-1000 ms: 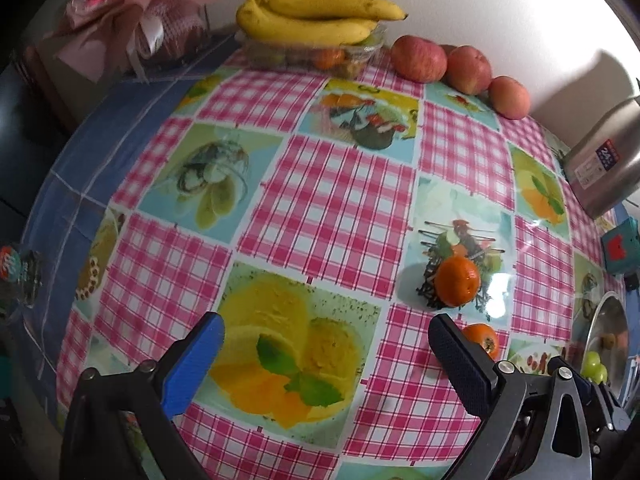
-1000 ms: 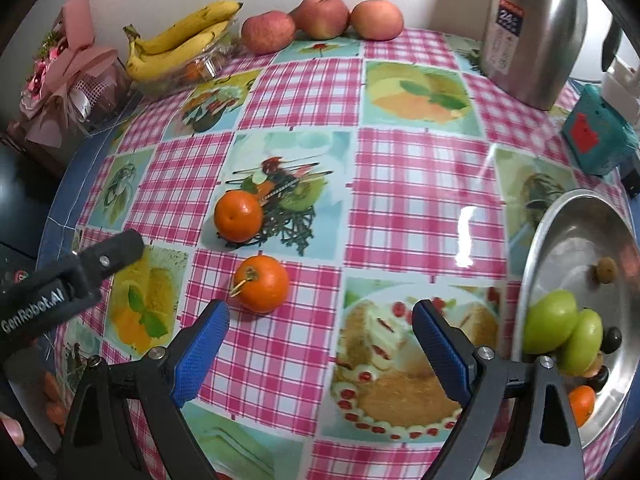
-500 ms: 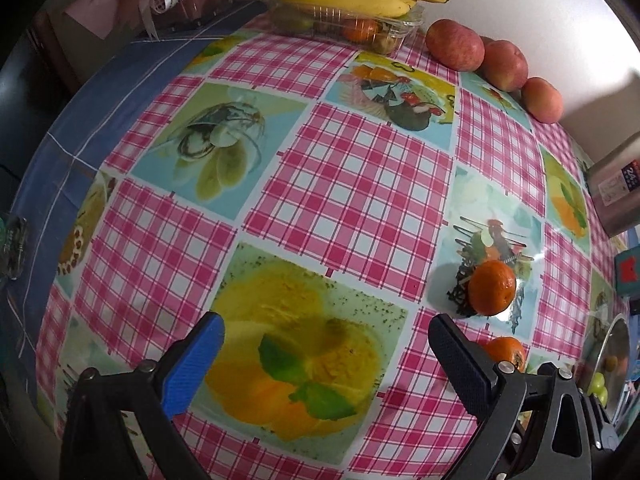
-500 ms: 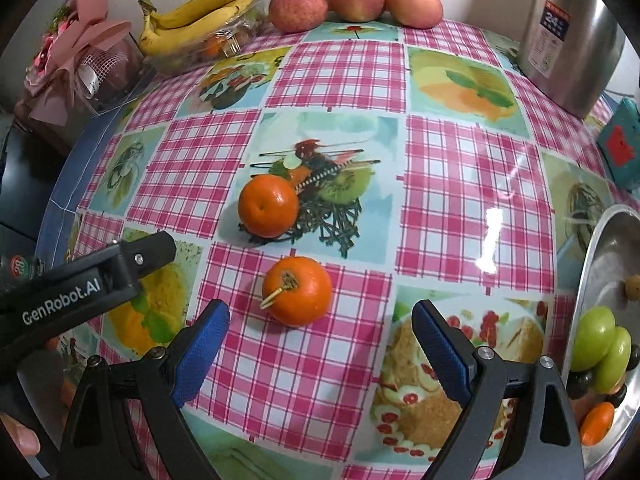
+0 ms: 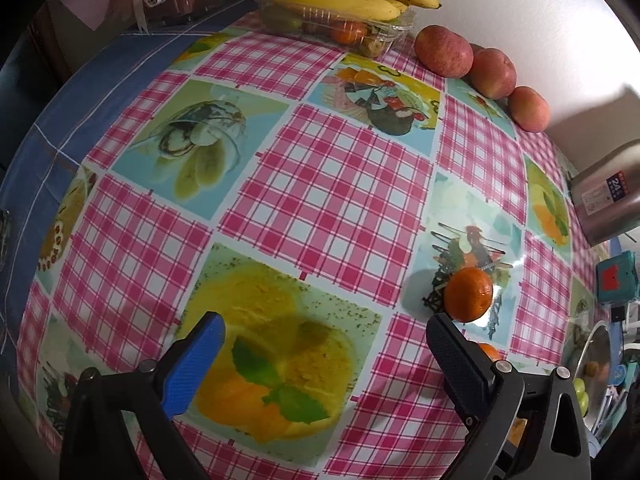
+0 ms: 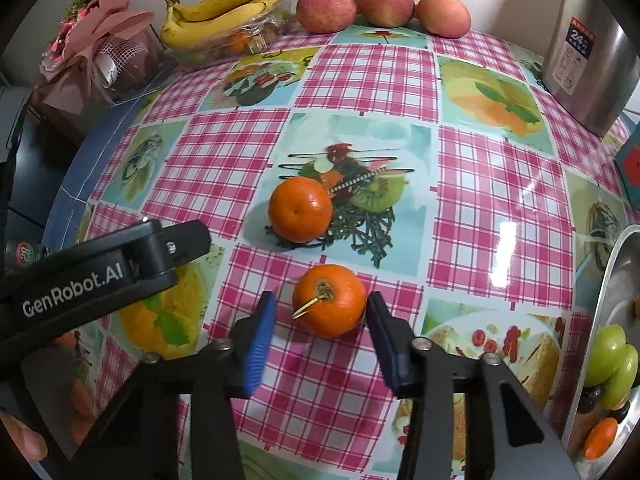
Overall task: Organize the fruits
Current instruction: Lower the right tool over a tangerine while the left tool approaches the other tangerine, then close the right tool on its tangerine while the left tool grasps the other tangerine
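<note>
Two tangerines lie on the checked tablecloth. The near tangerine (image 6: 336, 314), which has a short stem, sits between the blue pads of my right gripper (image 6: 321, 304). Its jaws are closing: the right pad is at the fruit's side and a small gap shows at the left pad. The far tangerine (image 6: 300, 209) rests on a printed fruit picture just beyond. My left gripper (image 5: 325, 322) hangs open over a printed orange picture with nothing between its fingers. From there the far tangerine (image 5: 468, 294) lies off the right fingertip.
A steel bowl (image 6: 616, 280) at the right edge holds green fruits (image 6: 608, 354) and small ones. Bananas (image 6: 224, 12) on a clear box, three apples (image 6: 384, 2) and a steel flask (image 6: 588, 52) line the back wall. The left tool's black body (image 6: 100, 276) reaches in from the left.
My right gripper's jaws have narrowed from wide open to close around the near tangerine, and the gripper has come nearer to it. The left gripper stays open and has barely shifted.
</note>
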`<state>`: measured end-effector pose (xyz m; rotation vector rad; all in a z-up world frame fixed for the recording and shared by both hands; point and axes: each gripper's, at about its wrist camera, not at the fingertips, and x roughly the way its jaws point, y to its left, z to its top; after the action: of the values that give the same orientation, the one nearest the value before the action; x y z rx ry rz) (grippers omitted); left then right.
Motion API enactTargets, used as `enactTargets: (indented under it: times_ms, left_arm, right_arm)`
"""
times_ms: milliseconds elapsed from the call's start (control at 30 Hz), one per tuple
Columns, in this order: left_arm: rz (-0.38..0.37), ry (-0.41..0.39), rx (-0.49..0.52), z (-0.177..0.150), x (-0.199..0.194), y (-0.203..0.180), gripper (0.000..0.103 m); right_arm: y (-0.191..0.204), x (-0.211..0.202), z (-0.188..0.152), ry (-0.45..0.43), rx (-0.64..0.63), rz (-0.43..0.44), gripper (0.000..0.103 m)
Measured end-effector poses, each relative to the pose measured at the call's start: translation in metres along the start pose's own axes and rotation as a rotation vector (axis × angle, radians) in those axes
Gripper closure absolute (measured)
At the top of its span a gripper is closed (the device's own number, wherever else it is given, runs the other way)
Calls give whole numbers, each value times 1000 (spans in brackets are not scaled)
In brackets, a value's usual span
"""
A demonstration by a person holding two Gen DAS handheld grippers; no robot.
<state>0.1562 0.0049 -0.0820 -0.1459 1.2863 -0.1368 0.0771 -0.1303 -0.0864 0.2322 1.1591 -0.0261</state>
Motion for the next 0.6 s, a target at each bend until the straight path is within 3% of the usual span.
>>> enactTargets:
  times_ms: [100,367,600]
  left_arm:
    - [-18,-7,1,0,-2,-1,4]
    - [-81,-10,0,0,-4,-6,13]
    - [-125,10,17,-1,-1,-14,24]
  right_arm:
    - [-1,-1,1,-1,7,8,65]
    - [-8,-11,-1,-14,23,30,65]
    - [-37,-21,-1,-27,73,-32,65]
